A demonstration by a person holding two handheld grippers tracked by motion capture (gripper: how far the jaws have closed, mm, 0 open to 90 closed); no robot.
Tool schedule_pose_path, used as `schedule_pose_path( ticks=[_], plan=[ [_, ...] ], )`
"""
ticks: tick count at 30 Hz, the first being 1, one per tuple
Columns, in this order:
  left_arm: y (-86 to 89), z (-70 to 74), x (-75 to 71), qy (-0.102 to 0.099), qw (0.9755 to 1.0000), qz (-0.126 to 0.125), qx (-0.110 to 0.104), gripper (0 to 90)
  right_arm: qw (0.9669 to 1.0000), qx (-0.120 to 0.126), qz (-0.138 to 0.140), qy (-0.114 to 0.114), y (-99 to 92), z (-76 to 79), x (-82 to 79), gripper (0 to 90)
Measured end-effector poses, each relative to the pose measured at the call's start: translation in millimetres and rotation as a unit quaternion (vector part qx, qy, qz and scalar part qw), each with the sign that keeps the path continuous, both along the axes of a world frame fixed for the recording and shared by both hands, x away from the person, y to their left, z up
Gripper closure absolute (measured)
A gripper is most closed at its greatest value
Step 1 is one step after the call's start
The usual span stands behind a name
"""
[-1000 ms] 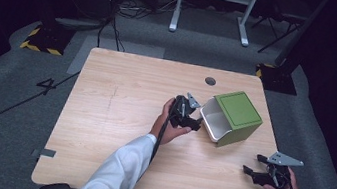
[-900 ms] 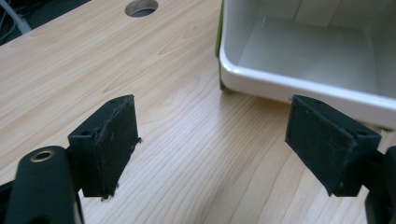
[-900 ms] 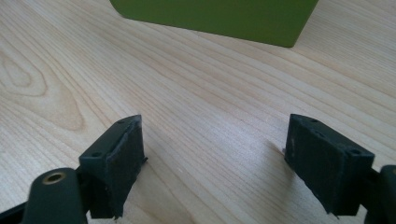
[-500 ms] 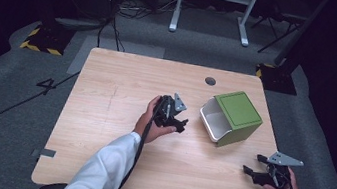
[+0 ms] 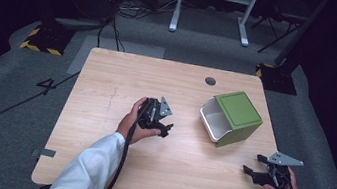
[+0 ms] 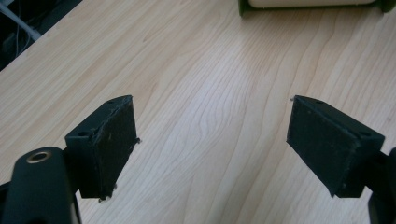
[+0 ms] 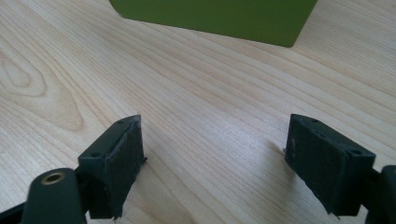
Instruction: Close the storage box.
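A green box [image 5: 234,117] with a white inside lies on its side on the wooden table [image 5: 108,80], its opening facing left. My left gripper [image 5: 166,124] is held mid-table, left of the box, open and empty; in the left gripper view its wide gap [image 6: 210,144] frames bare wood, with the box's rim [image 6: 313,5] at the top edge. My right gripper [image 5: 253,166] rests near the front right edge, open and empty. In the right gripper view [image 7: 212,161] the green side of the box [image 7: 215,16] stands ahead.
A round cable hole [image 5: 210,81] sits near the table's far edge. Cables [image 5: 118,11] and a white metal frame [image 5: 215,5] lie on the grey floor beyond. A black-and-yellow striped block [image 5: 43,38] lies at the left.
My left gripper has drawn back leftward from the box's opening toward mid-table. The right gripper and the box have stayed put.
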State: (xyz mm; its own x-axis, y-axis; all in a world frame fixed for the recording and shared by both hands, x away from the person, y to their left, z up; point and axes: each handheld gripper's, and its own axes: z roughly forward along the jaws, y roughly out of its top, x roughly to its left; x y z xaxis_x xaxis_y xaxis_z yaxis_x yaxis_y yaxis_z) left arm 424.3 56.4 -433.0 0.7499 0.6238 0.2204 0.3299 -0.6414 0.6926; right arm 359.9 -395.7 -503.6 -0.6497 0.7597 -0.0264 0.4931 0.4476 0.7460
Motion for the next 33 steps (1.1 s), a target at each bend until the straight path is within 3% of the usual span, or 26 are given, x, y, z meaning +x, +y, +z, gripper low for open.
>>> schedule_pose_path(
  ticks=[10,21,33],
  plan=[
    [38.0,-4.5,-16.1,-0.007,0.9996,0.002,0.027,16.2,1.0,0.0,0.0,0.001,-0.1,-0.1,0.2,18.9],
    [77.1,-9.1,-34.1,-0.01,0.9985,0.022,0.05,16.1,1.0,0.0,-0.001,0.0,0.0,0.0,0.1,18.7],
    [112.0,-26.4,-45.4,0.009,0.9971,0.044,0.062,16.1,1.0,0.0,-0.002,0.001,0.0,-0.1,0.2,18.5]
  ],
)
